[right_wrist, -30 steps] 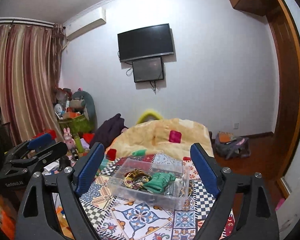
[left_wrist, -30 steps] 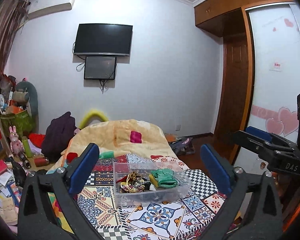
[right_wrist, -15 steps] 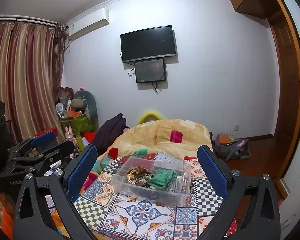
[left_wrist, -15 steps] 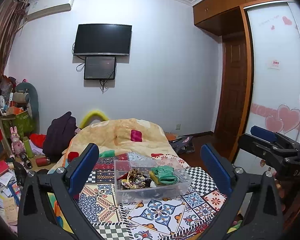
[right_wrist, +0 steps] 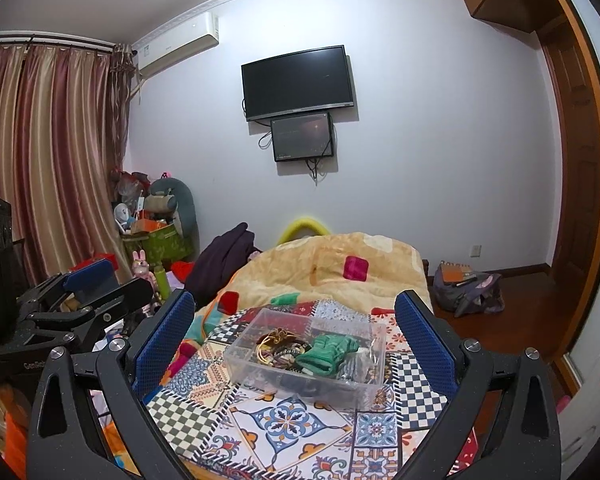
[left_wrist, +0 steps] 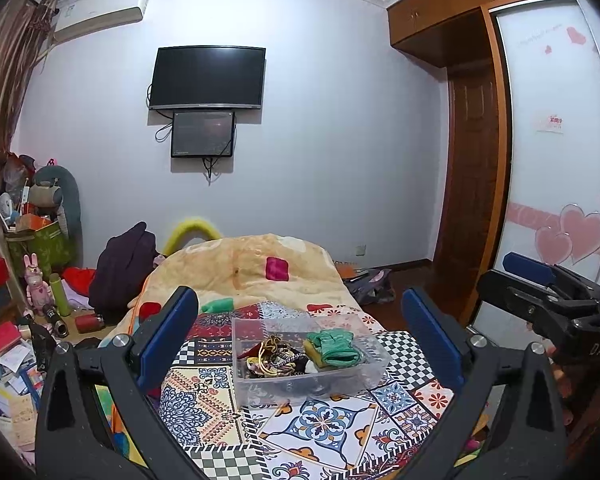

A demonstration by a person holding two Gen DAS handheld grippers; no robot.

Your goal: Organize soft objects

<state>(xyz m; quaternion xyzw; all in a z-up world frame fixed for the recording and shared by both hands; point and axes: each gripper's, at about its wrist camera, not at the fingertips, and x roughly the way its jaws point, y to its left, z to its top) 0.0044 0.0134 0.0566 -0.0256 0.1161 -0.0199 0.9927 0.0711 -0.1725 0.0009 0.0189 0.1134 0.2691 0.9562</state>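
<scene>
A clear plastic box (left_wrist: 306, 360) sits on a patterned cloth (left_wrist: 312, 428), and the left gripper (left_wrist: 300, 336) hangs over it with its blue-padded fingers (left_wrist: 168, 336) spread wide, one on each side of the box and touching nothing. Inside the box lie a folded green cloth (left_wrist: 332, 346) and, just left of it, a tangle of cords and bands (too jumbled to tell apart). Beyond the box rises a yellow blanket (left_wrist: 252, 268). To the right of the box, well apart, the right gripper (left_wrist: 548, 300) shows.

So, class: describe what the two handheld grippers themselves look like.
Both the left gripper and the right gripper have matte black angular frames, silver screws and blue textured pads. The right one bears white "DAS" lettering.
</scene>
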